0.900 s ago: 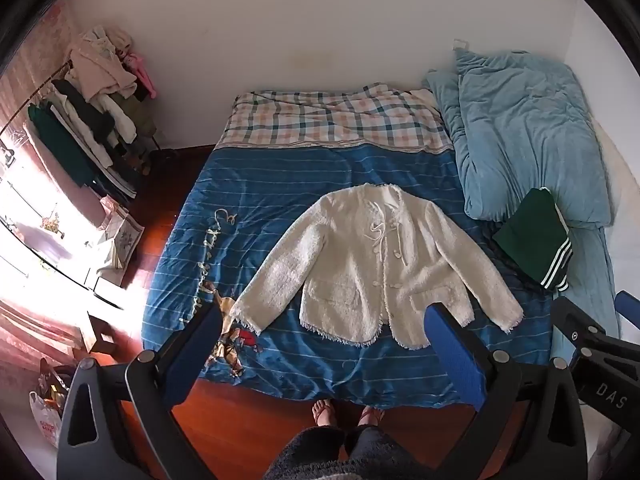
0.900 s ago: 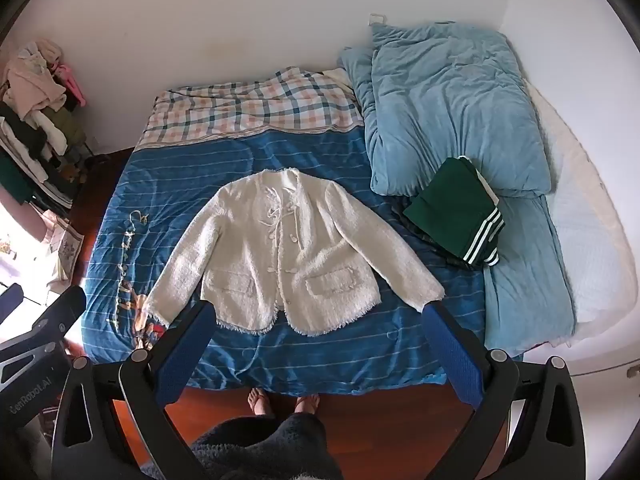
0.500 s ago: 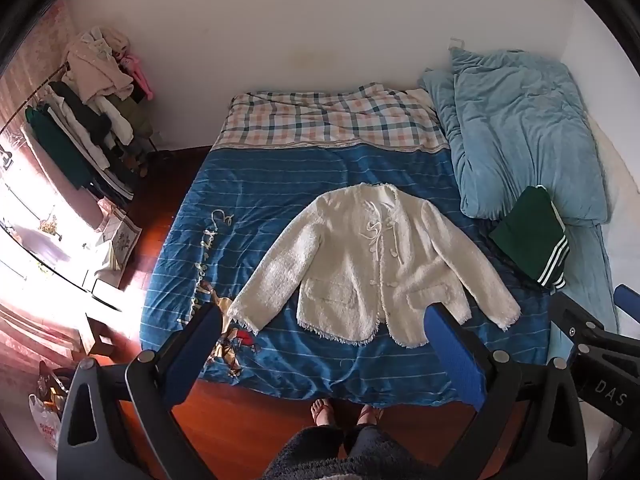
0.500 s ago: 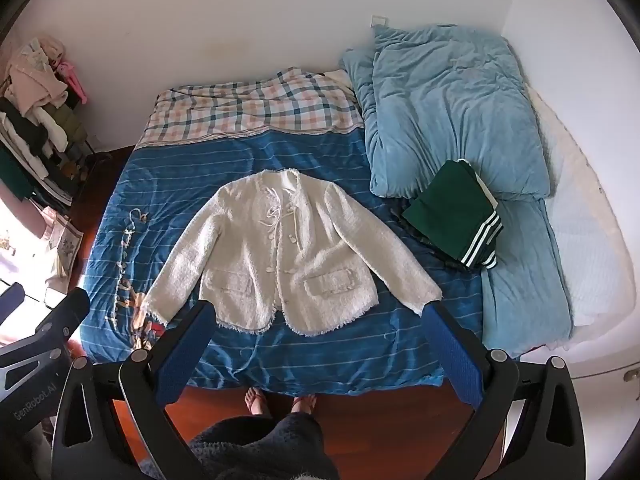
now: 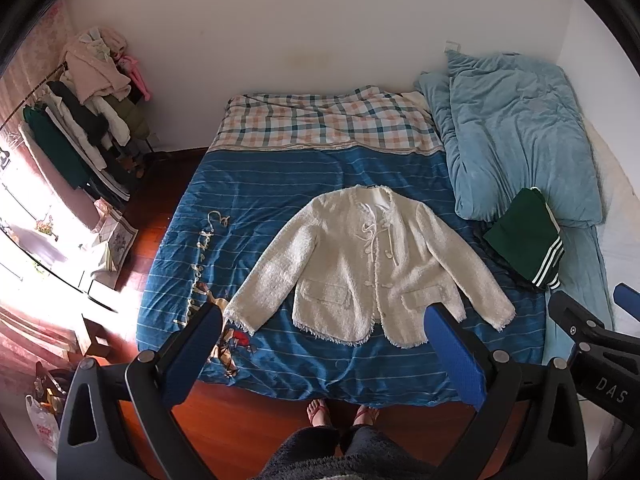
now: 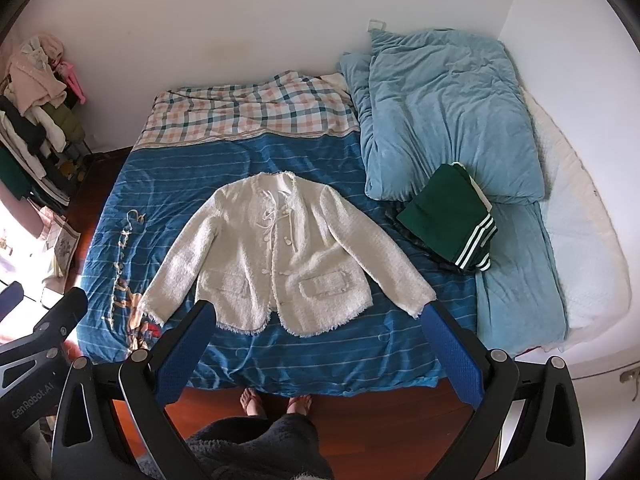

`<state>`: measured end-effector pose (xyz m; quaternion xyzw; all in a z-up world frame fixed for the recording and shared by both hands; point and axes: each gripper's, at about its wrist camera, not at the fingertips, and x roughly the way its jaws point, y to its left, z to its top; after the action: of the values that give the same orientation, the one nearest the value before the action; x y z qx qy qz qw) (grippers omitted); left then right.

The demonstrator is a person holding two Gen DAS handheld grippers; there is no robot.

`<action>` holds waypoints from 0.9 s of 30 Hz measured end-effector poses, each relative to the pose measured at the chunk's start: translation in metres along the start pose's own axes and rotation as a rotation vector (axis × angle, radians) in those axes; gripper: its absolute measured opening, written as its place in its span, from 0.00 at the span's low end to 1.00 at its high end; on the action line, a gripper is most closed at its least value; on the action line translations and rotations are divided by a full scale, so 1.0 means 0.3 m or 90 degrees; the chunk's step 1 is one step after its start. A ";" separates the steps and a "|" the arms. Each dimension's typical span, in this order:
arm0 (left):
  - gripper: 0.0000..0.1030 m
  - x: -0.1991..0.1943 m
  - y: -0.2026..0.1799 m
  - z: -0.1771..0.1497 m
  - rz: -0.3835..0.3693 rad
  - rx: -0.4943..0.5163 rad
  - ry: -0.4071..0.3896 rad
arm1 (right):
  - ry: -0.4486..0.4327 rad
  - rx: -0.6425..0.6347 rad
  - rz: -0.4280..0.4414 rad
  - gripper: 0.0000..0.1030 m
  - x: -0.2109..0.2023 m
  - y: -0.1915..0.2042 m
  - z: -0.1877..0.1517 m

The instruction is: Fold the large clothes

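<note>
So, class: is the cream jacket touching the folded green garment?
Apart. The right wrist view shows blue bedspread between the jacket sleeve and the green garment.

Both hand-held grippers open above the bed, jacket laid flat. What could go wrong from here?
1. The cream jacket has loose front ties; a finger of the left hand-held gripper or the right hand-held gripper might snag them.
2. Its hem lies near the bed edge, so a pull toward the person could drag it off.
3. The folded green garment sits close to one sleeve; a wide sweep may disturb it.
</note>
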<state>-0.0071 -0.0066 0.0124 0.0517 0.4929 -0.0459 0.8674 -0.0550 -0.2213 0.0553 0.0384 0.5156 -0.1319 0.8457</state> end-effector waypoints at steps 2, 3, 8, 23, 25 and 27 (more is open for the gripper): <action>1.00 -0.002 0.000 -0.001 -0.001 -0.001 -0.001 | 0.000 -0.002 -0.001 1.00 -0.002 0.002 0.002; 1.00 0.000 -0.002 0.000 0.000 0.000 0.000 | 0.000 -0.004 -0.002 1.00 -0.001 0.004 -0.001; 1.00 -0.003 -0.002 -0.001 0.000 0.000 -0.001 | -0.002 -0.004 -0.003 1.00 -0.004 0.000 0.000; 1.00 -0.009 -0.008 -0.003 -0.003 -0.003 0.003 | -0.001 -0.005 0.003 1.00 -0.019 -0.010 0.002; 1.00 -0.007 -0.004 -0.001 -0.005 -0.003 0.005 | -0.002 -0.007 0.003 1.00 -0.026 -0.006 0.003; 1.00 -0.013 -0.009 -0.002 -0.004 -0.003 0.005 | -0.005 -0.011 0.001 1.00 -0.031 0.005 -0.006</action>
<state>-0.0101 -0.0089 0.0152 0.0483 0.4966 -0.0475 0.8653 -0.0601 -0.2177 0.0627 0.0313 0.5136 -0.1267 0.8480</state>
